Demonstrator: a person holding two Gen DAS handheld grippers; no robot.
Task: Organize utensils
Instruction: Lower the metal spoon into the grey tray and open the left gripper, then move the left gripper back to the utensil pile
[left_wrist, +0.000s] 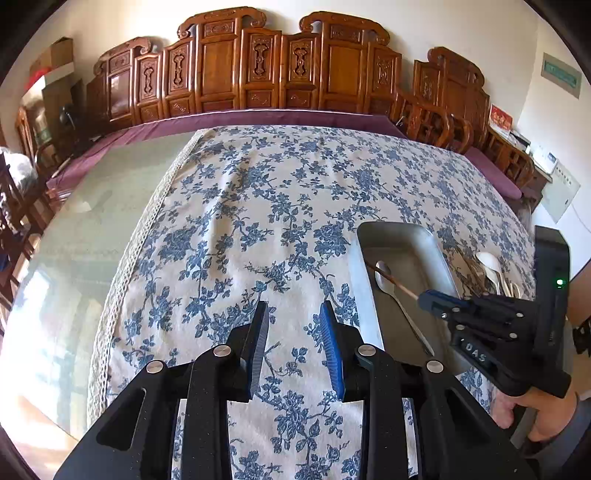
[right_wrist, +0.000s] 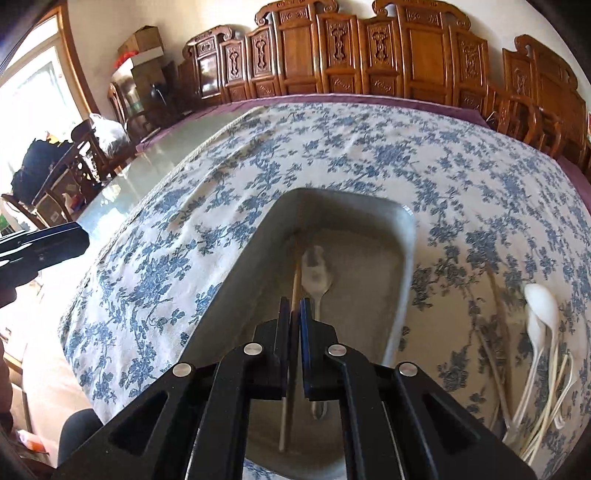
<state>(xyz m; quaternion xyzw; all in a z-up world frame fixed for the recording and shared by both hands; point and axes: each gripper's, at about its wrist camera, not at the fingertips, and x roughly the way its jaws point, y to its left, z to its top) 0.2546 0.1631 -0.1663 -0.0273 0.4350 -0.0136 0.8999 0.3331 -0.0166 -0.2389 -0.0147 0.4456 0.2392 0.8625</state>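
A metal tray (left_wrist: 402, 243) (right_wrist: 240, 295) lies on the blue-flowered tablecloth, with a metal spoon (left_wrist: 386, 277) (right_wrist: 317, 269) inside it. Above the tray, my right gripper (right_wrist: 294, 306) (left_wrist: 426, 295) is shut on a brown chopstick (right_wrist: 295, 273) (left_wrist: 391, 282), whose far end slants down toward the tray's floor beside the spoon. Right of the tray, a loose heap of white spoons (right_wrist: 541, 306) (left_wrist: 487, 264) and pale chopsticks rests on the cloth. To the tray's left, my left gripper (left_wrist: 293, 314) (right_wrist: 62, 240) hangs open over bare cloth with nothing between its fingers.
The cloth (left_wrist: 258, 206) covers the right part of a glass-topped table (left_wrist: 92, 229); its lace edge runs down the left side. Carved wooden chairs (left_wrist: 258, 62) line the far side behind a purple strip. A hand (left_wrist: 546, 410) grips the right tool.
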